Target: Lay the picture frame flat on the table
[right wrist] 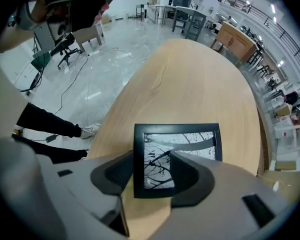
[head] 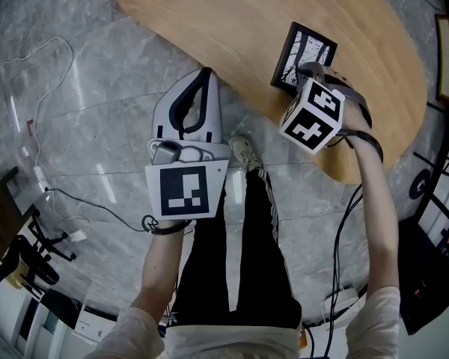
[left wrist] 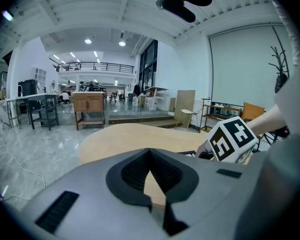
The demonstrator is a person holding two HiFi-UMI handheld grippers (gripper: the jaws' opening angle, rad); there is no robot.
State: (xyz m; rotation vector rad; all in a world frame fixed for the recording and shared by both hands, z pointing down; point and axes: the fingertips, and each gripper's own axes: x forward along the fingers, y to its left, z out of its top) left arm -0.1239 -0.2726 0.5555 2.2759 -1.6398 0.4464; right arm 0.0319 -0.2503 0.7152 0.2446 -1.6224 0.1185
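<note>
Pale wood grain covers the rounded worktop (head: 239, 21), which runs across the far side of the scene over a grey marble floor (head: 82, 126). A black picture frame (head: 308, 45) with a black-and-white branch print sits near the worktop's near edge, towards the right. The right claw (head: 305, 72) has closed on the frame's near edge. In the right gripper view the right claw (right wrist: 152, 161) has one jaw across the front of the glass and the other behind the picture frame (right wrist: 190, 136), whose face tips towards the camera. Whether its far edge touches the worktop (right wrist: 190, 79) cannot be told. The checkered cube (head: 314, 114) rides on that claw.

The left claw (head: 206, 72) hangs over the floor just off the worktop's near edge, well left of the frame. In the left gripper view the left claw (left wrist: 150, 151) has its tips together with nothing between them.

A white shoe (head: 242, 152) stands on the floor between the two claws.
</note>
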